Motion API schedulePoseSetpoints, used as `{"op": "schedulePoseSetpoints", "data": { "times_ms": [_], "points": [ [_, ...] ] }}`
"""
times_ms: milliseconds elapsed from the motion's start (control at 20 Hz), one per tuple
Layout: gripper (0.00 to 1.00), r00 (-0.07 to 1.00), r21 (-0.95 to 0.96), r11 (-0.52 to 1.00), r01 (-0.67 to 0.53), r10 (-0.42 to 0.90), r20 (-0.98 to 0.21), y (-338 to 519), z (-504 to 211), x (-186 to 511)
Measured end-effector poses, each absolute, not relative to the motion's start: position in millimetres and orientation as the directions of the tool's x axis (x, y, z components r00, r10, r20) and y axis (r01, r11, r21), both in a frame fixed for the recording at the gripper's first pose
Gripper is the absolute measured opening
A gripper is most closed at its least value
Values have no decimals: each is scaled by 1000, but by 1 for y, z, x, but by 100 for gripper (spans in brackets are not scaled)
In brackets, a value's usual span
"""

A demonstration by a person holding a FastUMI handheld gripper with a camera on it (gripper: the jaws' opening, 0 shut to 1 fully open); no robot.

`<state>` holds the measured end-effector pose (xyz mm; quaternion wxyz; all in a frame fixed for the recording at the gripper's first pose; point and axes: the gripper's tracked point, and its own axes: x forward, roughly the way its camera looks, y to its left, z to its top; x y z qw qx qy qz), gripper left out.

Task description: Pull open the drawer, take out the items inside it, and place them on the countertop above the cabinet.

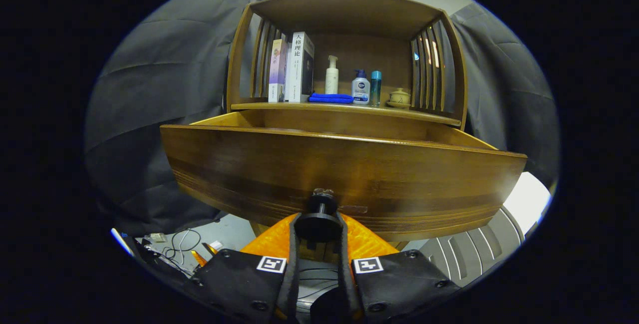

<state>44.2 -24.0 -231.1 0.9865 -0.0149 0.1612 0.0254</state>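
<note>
Drawer [344, 164] (pulled out), knob [319, 221] clamped between gripper [319, 236] jaws

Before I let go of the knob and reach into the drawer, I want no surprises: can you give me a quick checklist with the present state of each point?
1. Gripper shut on the drawer knob, both fingers against it: ok.
2. Drawer pulled out from under the countertop: ok.
3. Items inside the drawer visible: cannot tell, its front panel hides the inside.
4. Free spot on the countertop: ok, bare wood shows along the front edge, ahead of the blue cloth.
5. Things already there to avoid: books, white pump bottle, small bottles, lidded cup: ok, all stand toward the back.
</note>
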Motion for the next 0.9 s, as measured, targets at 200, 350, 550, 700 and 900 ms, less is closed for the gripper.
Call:
{"op": "schedulePoseSetpoints", "data": {
  "times_ms": [200,350,550,700,900],
  "points": [
    [69,959,9,998,-59,59,-276,-29,-210,37],
    [87,969,-15,998,-60,55,-240,-34,-189,30],
    [99,972,17,999,-46,49,-229,-39,-166,26],
    [99,979,-14,1000,-20,17,-204,-58,-147,31],
    [99,981,35,999,1,5,-193,-73,-131,39]
  ]
}}
